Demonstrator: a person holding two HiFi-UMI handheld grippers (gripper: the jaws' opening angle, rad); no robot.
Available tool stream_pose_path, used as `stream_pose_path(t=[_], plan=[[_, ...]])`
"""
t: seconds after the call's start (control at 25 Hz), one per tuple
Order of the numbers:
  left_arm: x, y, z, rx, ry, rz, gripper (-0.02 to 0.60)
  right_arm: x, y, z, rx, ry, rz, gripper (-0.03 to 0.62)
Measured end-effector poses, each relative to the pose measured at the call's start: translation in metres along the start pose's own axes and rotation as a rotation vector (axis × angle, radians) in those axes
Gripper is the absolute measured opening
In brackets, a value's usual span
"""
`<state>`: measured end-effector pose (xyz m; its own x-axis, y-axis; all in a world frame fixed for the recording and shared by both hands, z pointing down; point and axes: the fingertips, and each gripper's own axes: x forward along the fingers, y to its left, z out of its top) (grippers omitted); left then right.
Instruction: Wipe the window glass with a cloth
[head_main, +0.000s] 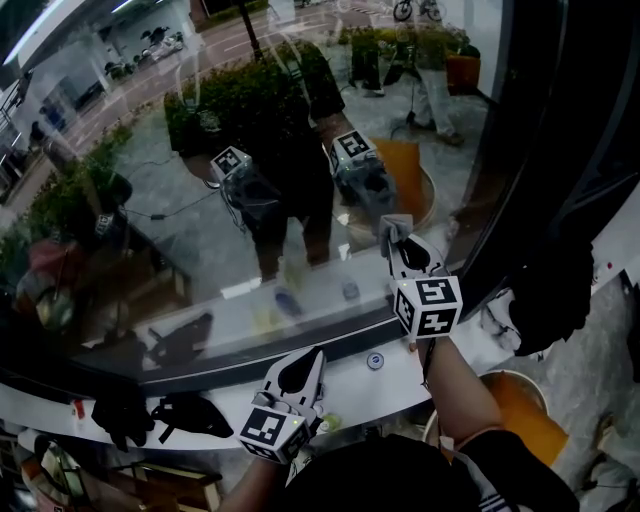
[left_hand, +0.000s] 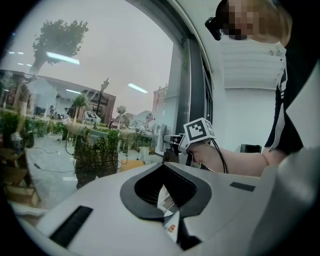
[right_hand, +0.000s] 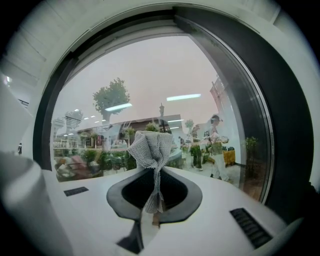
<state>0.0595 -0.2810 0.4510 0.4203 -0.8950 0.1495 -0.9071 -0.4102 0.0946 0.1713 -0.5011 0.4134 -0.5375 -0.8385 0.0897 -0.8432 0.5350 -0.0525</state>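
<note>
Cloth (right_hand: 150, 150) clenched in right gripper (right_hand: 153, 202) | window glass (right_hand: 165, 75) just ahead of it | I should press the bunched tip flat and stroke evenly | left gripper (left_hand: 167, 207) closed, empty

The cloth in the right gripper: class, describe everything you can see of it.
The cloth is pale grey, coarse-woven fabric bunched into a crumpled tuft. Its narrow lower end is pinched between the shut jaws of the right gripper, and its wider folds fan out past them. It points toward the window glass; contact with the pane cannot be told.
</note>
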Motion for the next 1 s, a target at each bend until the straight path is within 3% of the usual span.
stream_pose_path(t=[0.48,0.72,1.0], plan=[[0.003,-0.017,0.022,0.002,-0.025,-0.03,0.008,-0.039,0.012,0.006,-0.015,-0.012,0.014,0.044],[0.009,-0.024,0.042,0.057,-0.082,-0.054,0.008,-0.052,0.002,0.037,-0.004,-0.068,-0.001,0.044],[0.013,-0.025,0.081,0.043,-0.151,-0.058,0.008,-0.053,-0.003,0.077,-0.033,-0.123,-0.02,0.044]])
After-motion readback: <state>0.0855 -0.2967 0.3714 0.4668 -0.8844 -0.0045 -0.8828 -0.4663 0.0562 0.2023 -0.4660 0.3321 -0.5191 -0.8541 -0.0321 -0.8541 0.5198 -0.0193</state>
